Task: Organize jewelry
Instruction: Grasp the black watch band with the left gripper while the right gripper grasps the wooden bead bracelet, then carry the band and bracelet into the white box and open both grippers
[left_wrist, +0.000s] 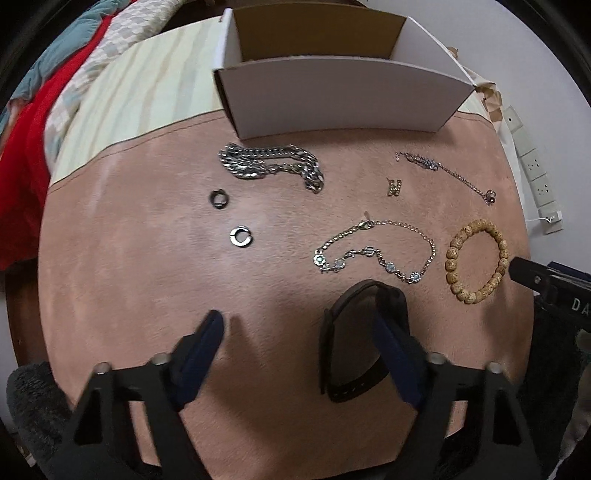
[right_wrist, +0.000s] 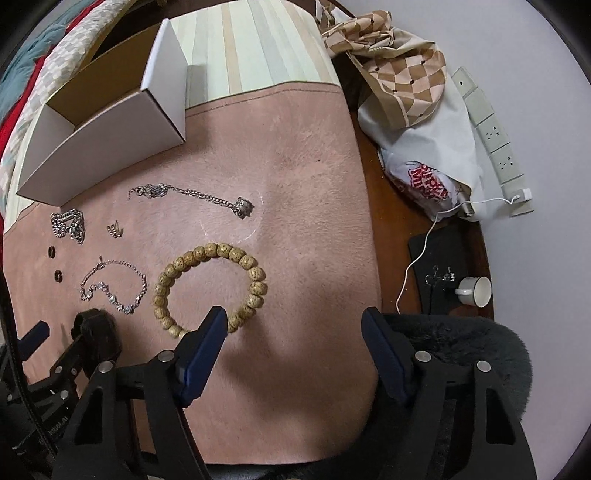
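Jewelry lies on a pink mat (left_wrist: 147, 280). A white cardboard box (left_wrist: 332, 96) stands at the mat's far edge. In front of it lie a heavy silver chain (left_wrist: 273, 166), two dark rings (left_wrist: 219, 198) (left_wrist: 241, 236), a small gold earring (left_wrist: 393, 187), a thin chain with a charm (left_wrist: 447, 172), a gold bracelet with blue stones (left_wrist: 376, 251) and a wooden bead bracelet (left_wrist: 476, 262). My left gripper (left_wrist: 299, 332) is open; its right finger is inside a black leather band (left_wrist: 354, 343). My right gripper (right_wrist: 295, 328) is open, its left finger over the bead bracelet (right_wrist: 210, 284).
A striped cloth (left_wrist: 140, 96) lies under the box. Red and teal fabric (left_wrist: 22, 147) is piled at the left. At the right are a patterned bag (right_wrist: 406, 85), a wall power strip (right_wrist: 495, 140), a white cable (right_wrist: 424, 240) and a small white cup (right_wrist: 476, 291).
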